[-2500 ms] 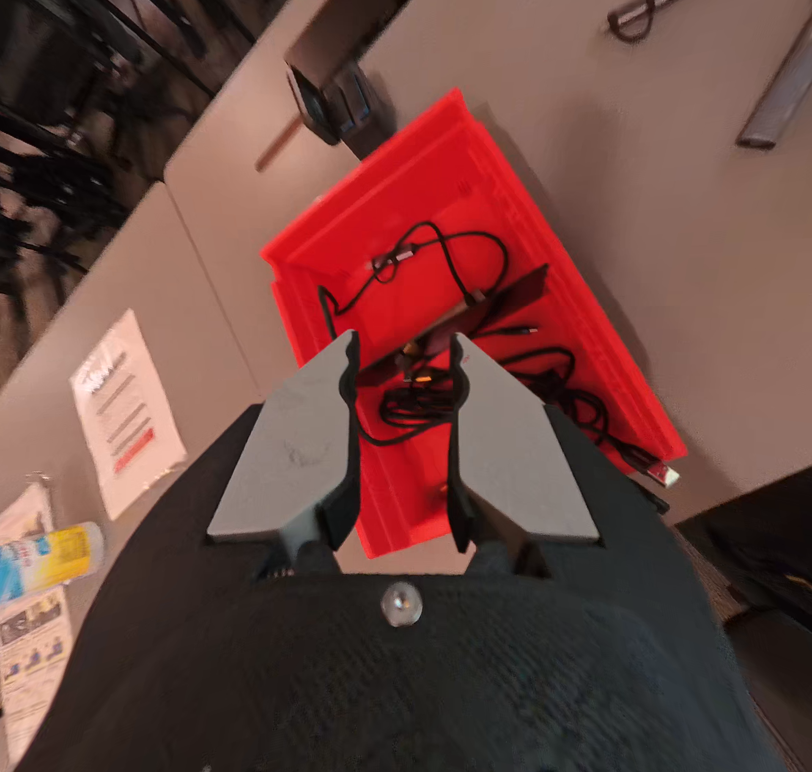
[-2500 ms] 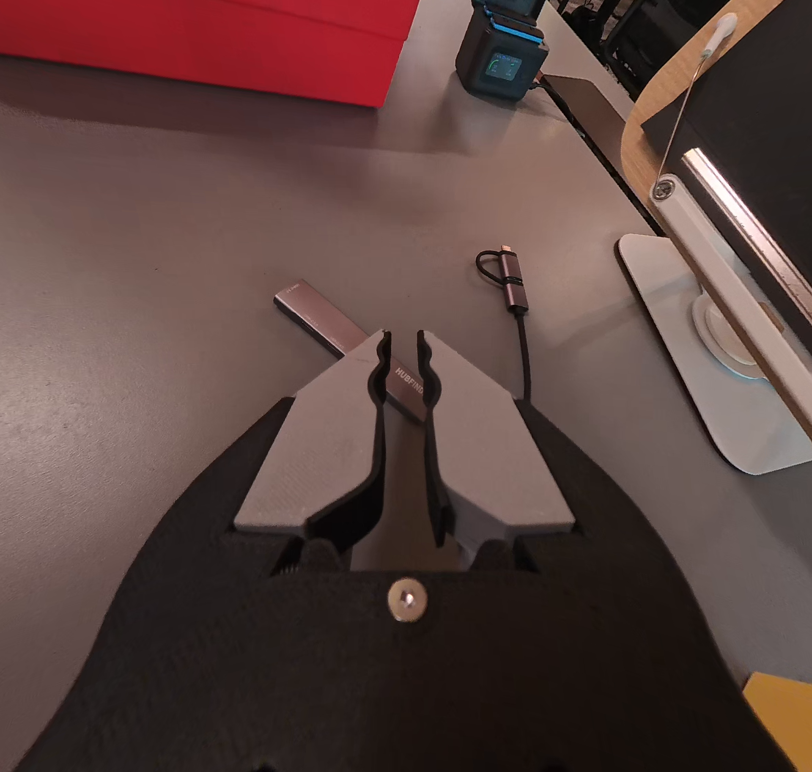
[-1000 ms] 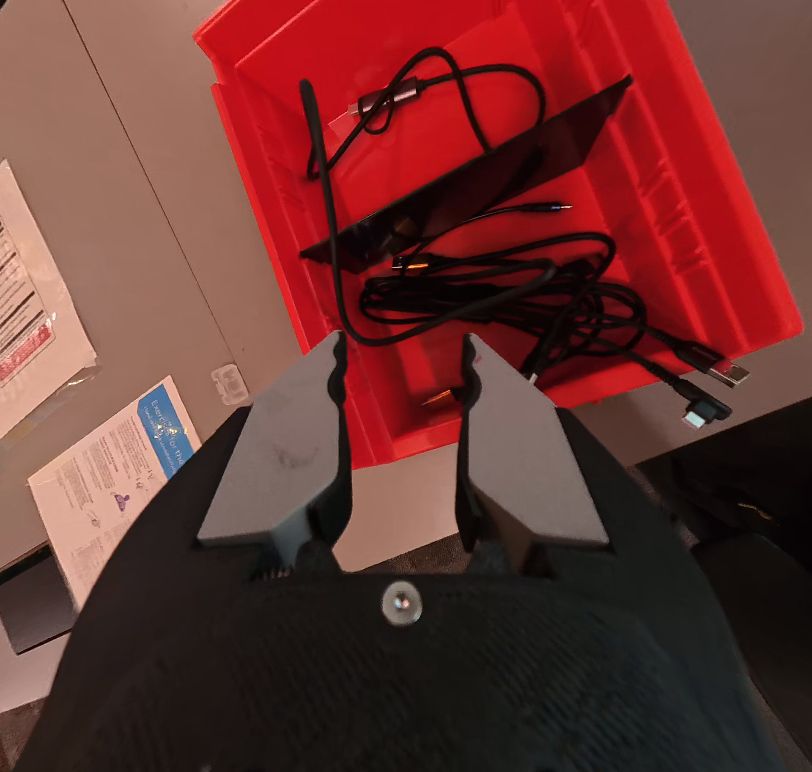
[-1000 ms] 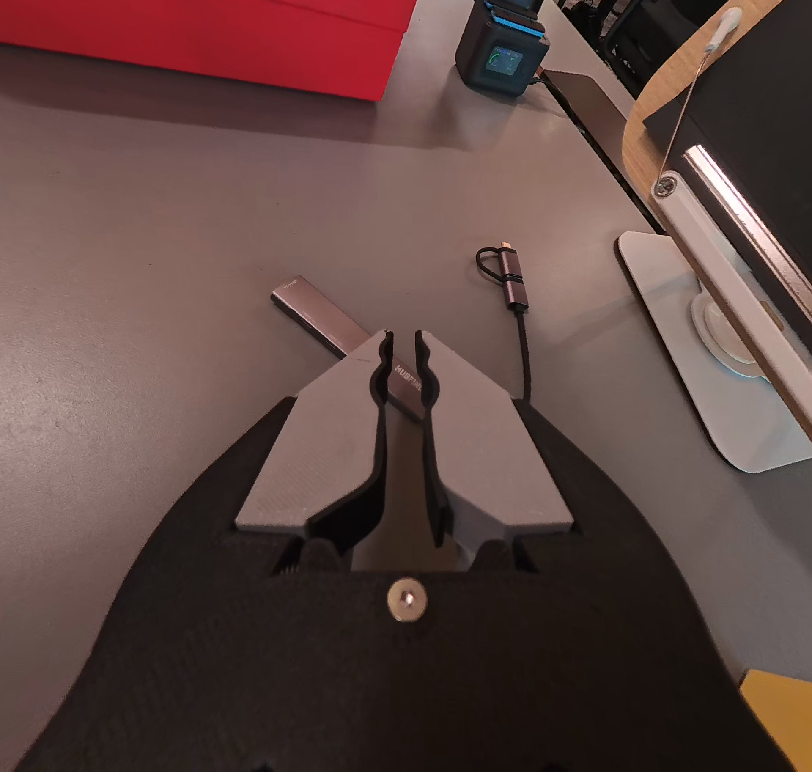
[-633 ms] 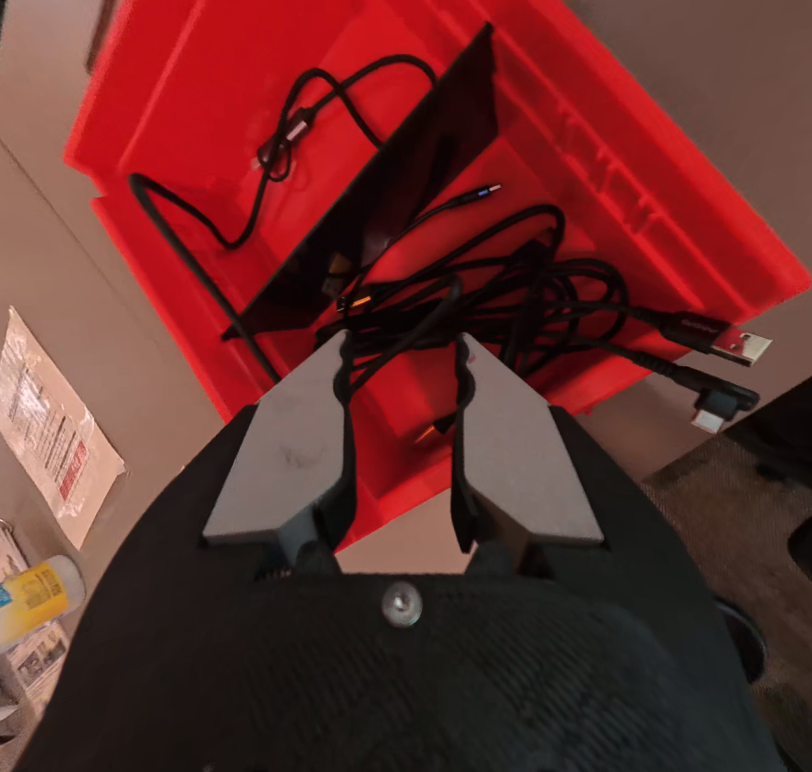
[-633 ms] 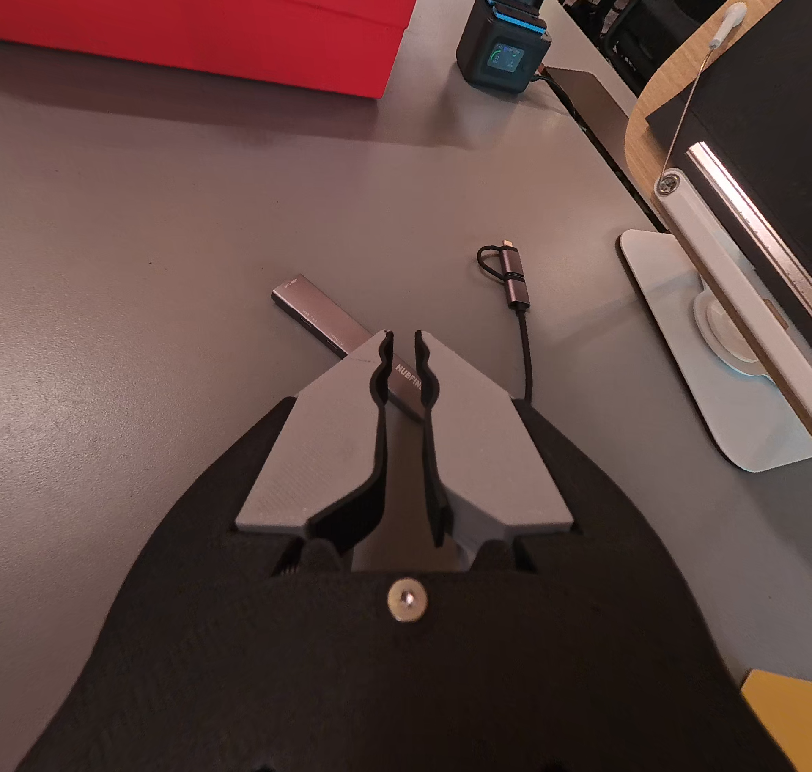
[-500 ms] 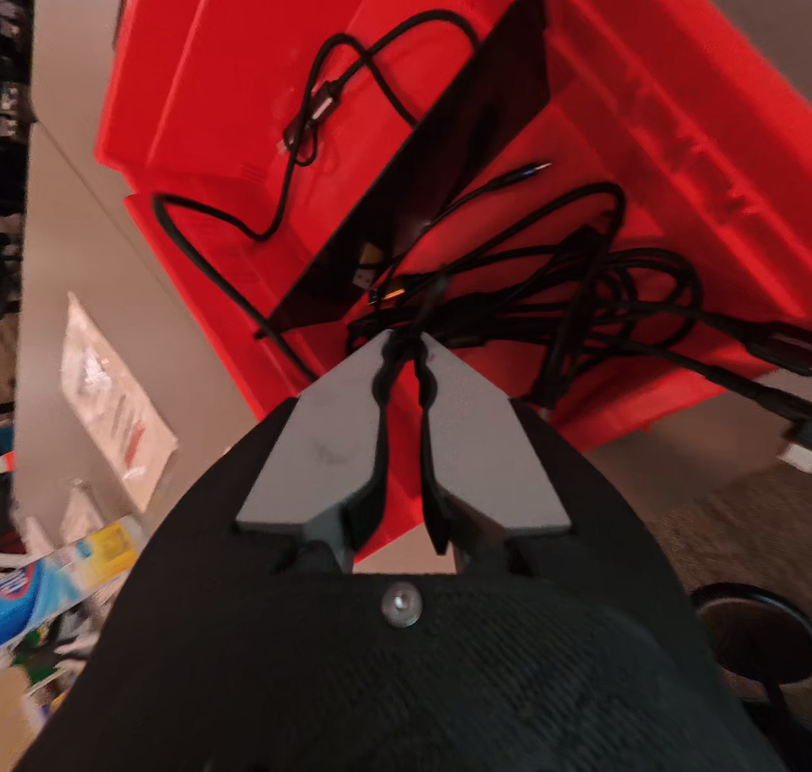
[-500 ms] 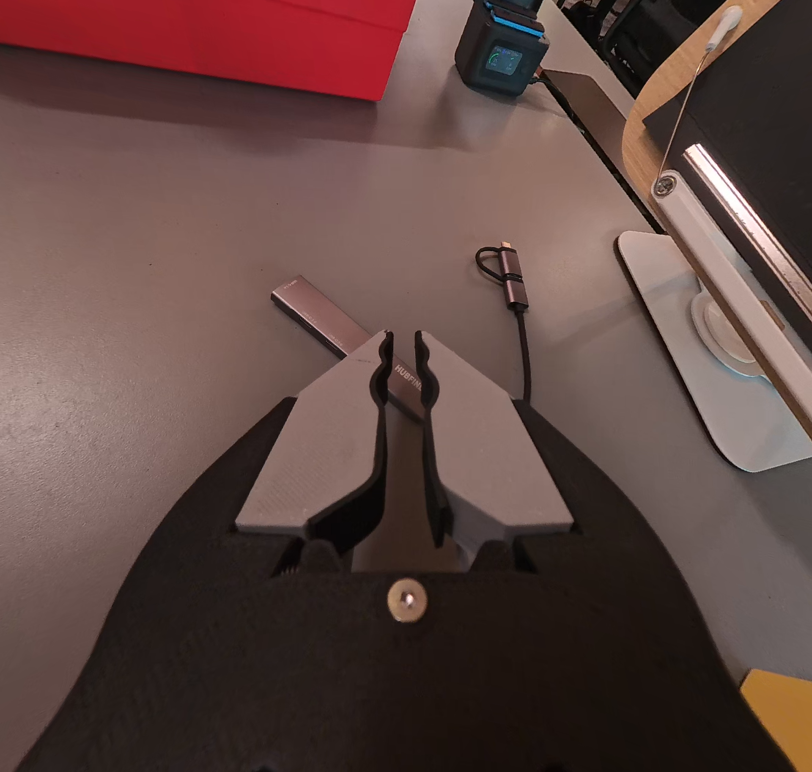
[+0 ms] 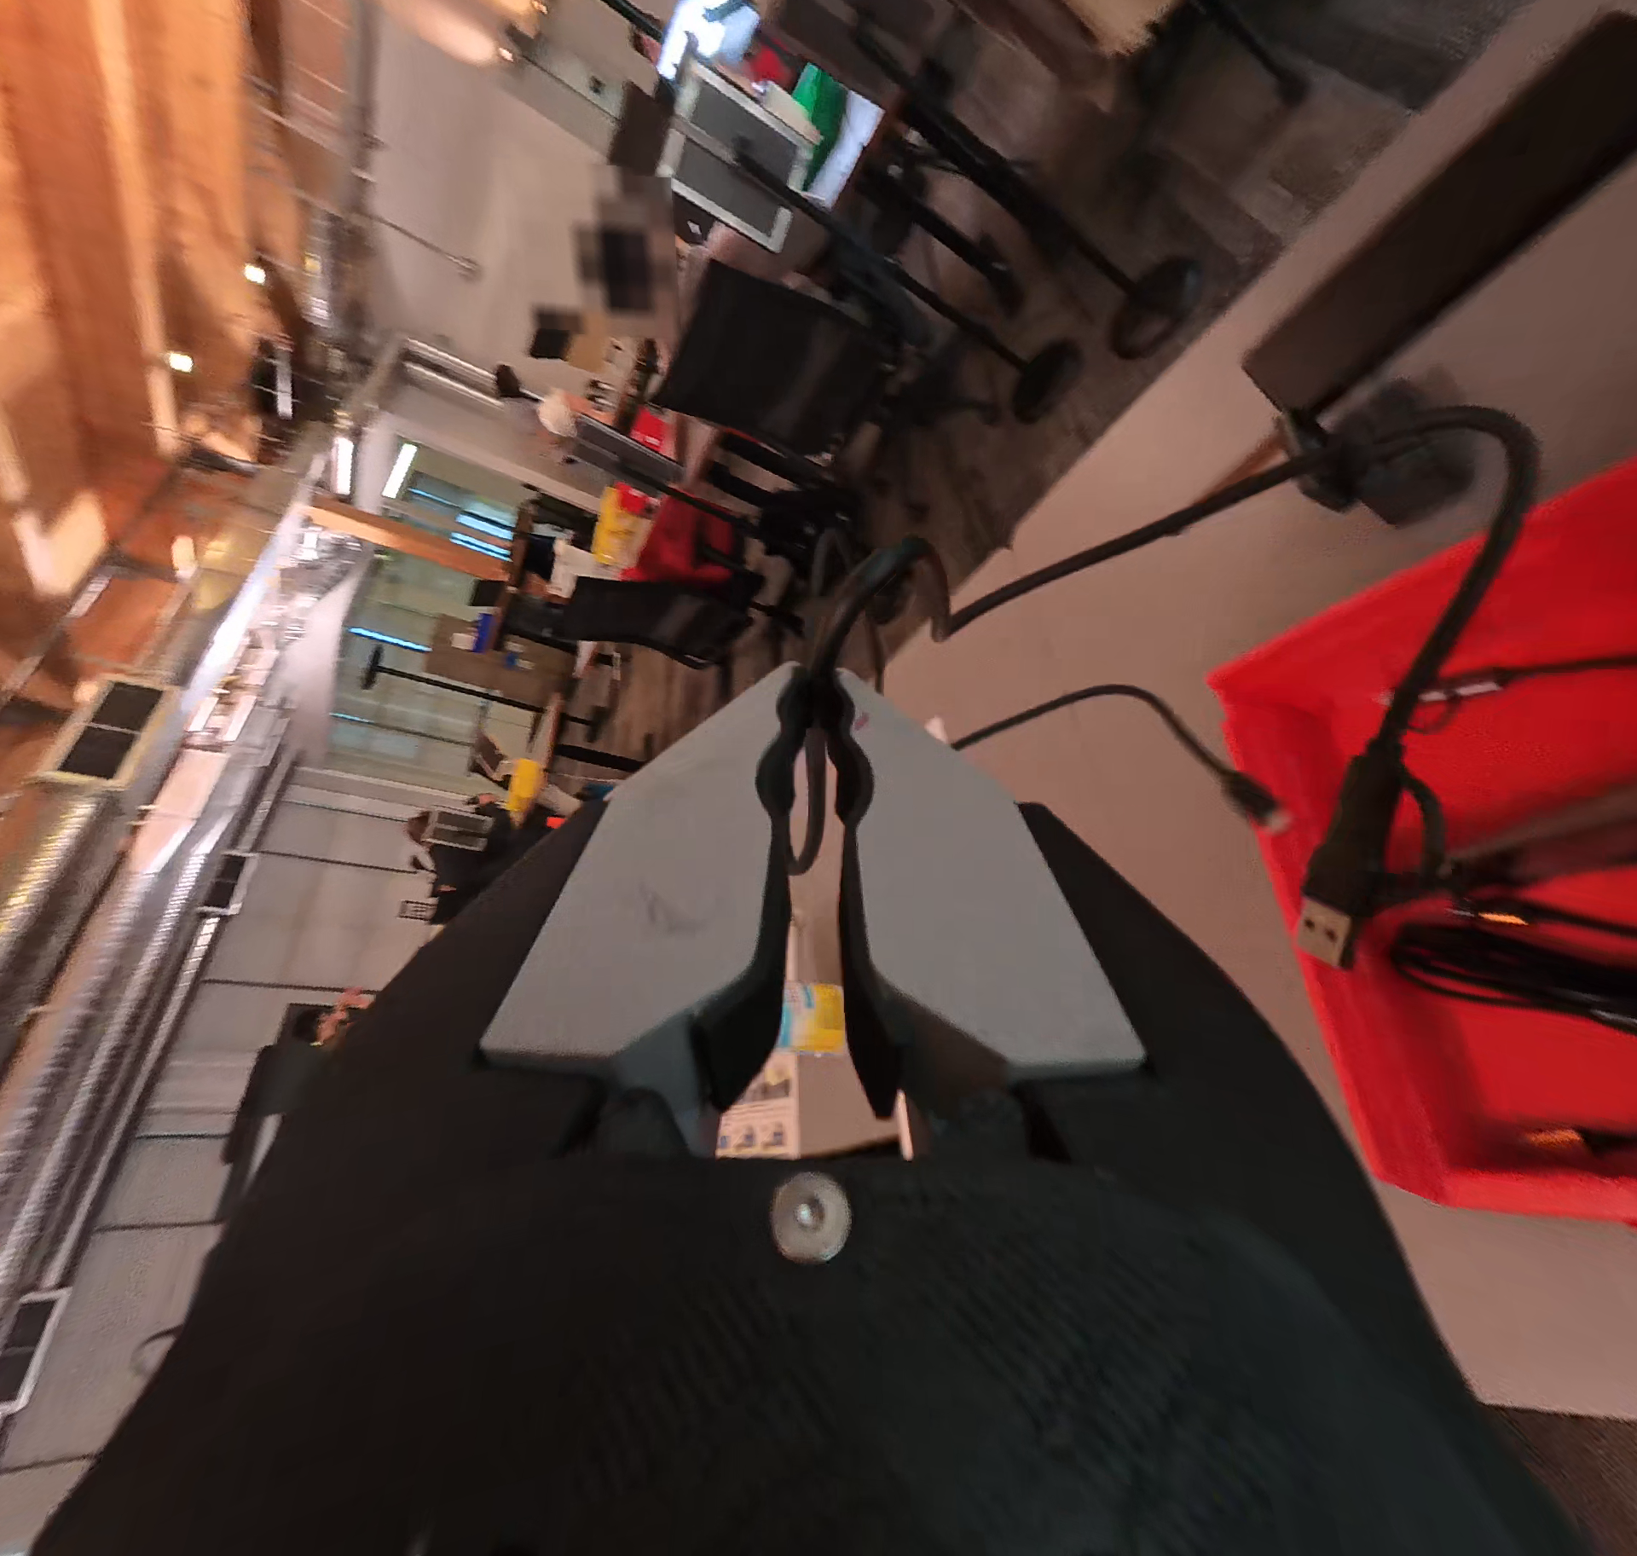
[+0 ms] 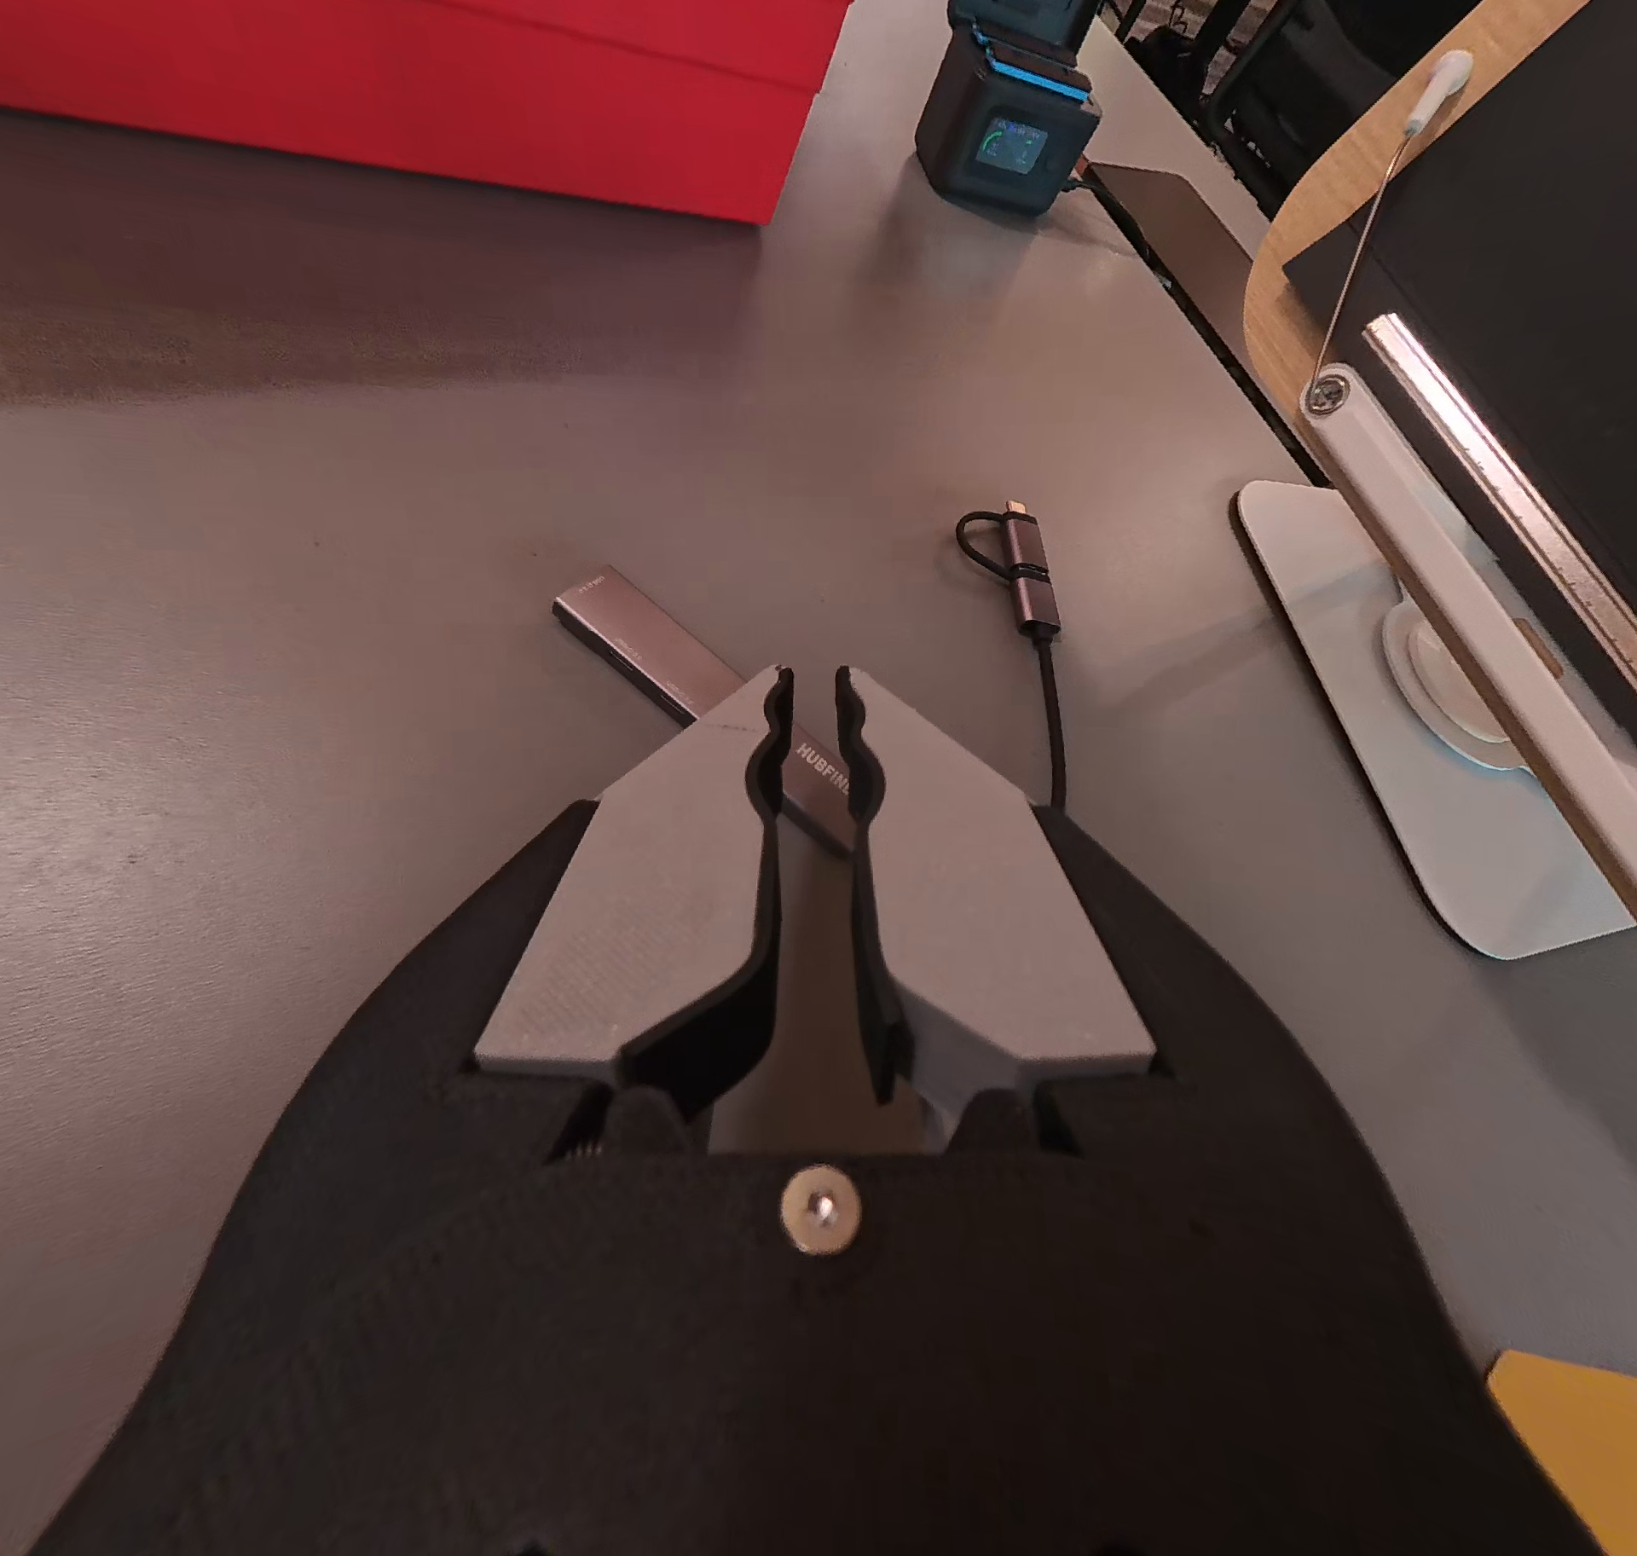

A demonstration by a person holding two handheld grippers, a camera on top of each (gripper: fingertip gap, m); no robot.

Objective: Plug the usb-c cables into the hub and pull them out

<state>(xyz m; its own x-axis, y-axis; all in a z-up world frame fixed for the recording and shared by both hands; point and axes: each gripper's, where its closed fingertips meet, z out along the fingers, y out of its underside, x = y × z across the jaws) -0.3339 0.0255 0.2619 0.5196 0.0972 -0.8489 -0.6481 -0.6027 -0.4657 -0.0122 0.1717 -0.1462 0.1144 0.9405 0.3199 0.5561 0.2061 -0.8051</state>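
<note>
My left gripper (image 9: 813, 698) pinches a black cable (image 9: 864, 597) beside the red bin (image 9: 1453, 1062); my right gripper (image 10: 813, 683) narrowly straddles the grey hub (image 10: 647, 654).

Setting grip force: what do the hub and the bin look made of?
The hub: probably anodised aluminium, going by its matte grey sheen and crisp edges. The red bin: likely moulded plastic, glossy, with uniform colour and stepped walls. The left gripper pinches a black cable, apparently rubber-jacketed.

The right tongs (image 10: 813, 681) hide the hub's (image 10: 655, 663) near end.
</note>
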